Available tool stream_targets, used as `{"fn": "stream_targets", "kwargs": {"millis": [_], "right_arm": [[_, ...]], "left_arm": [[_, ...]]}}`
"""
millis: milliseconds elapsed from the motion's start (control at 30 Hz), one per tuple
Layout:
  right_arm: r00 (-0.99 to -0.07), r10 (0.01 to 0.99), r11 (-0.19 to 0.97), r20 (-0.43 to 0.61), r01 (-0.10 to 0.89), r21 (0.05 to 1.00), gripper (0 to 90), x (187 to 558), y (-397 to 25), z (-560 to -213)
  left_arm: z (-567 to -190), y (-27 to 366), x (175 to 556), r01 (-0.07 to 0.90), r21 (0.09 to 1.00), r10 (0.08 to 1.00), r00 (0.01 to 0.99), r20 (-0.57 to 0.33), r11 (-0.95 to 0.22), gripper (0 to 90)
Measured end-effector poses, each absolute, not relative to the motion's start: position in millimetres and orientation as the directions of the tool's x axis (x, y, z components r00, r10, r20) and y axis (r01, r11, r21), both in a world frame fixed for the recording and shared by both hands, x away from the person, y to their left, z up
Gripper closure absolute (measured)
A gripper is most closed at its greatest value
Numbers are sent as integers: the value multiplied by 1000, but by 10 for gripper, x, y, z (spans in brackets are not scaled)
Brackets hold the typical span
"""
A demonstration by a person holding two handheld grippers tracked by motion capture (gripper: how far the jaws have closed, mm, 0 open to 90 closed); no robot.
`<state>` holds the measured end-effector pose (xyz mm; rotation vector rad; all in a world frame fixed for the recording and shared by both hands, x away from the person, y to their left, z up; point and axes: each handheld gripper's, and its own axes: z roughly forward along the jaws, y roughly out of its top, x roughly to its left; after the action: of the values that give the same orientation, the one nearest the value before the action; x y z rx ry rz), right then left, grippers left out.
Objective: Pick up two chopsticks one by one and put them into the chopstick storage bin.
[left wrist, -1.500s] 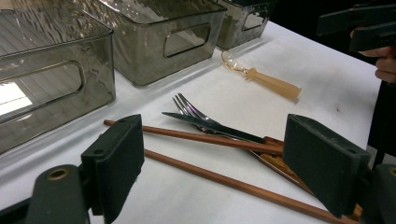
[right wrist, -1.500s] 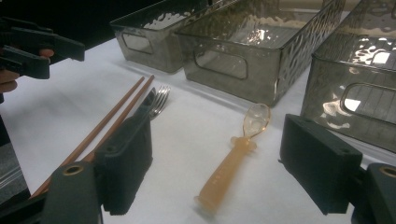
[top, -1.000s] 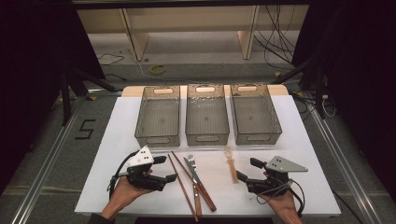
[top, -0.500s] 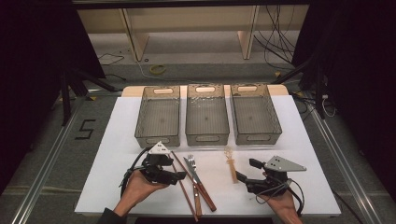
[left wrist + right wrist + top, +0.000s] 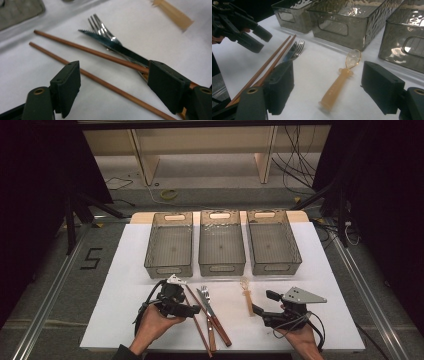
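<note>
Left gripper point(image 5: 113, 82) jaws spread wide, holding nothing, straddling the two chopsticks point(image 5: 82, 48) on the white table point(image 5: 115, 285); knife point(image 5: 117, 46) and fork point(image 5: 102, 26) handles hidden behind the right jaw. Since a second ago it has moved right and forward onto the chopsticks. Right gripper point(image 5: 329, 85) unmoved, open and empty, facing the spoon point(image 5: 340, 80).
</note>
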<state>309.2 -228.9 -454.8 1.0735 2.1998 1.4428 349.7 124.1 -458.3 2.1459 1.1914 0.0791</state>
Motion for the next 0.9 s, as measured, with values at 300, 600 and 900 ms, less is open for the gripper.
{"fn": "stream_targets", "kwargs": {"millis": [300, 600, 900], "right_arm": [[-677, 720, 217, 151, 427, 878, 271, 3098, -2286, -4553], [-678, 720, 220, 149, 427, 877, 271, 3098, -2281, -4556], [-678, 720, 224, 146, 426, 876, 272, 3098, -2277, -4556]], "left_arm": [[-4699, 1198, 3508, 766, 524, 802, 550, -233, -373, 265], [-4759, 1132, 3508, 770, 490, 812, 552, -188, -410, 246], [-4799, 1034, 3487, 747, 473, 812, 575, -106, -467, 270]]}}
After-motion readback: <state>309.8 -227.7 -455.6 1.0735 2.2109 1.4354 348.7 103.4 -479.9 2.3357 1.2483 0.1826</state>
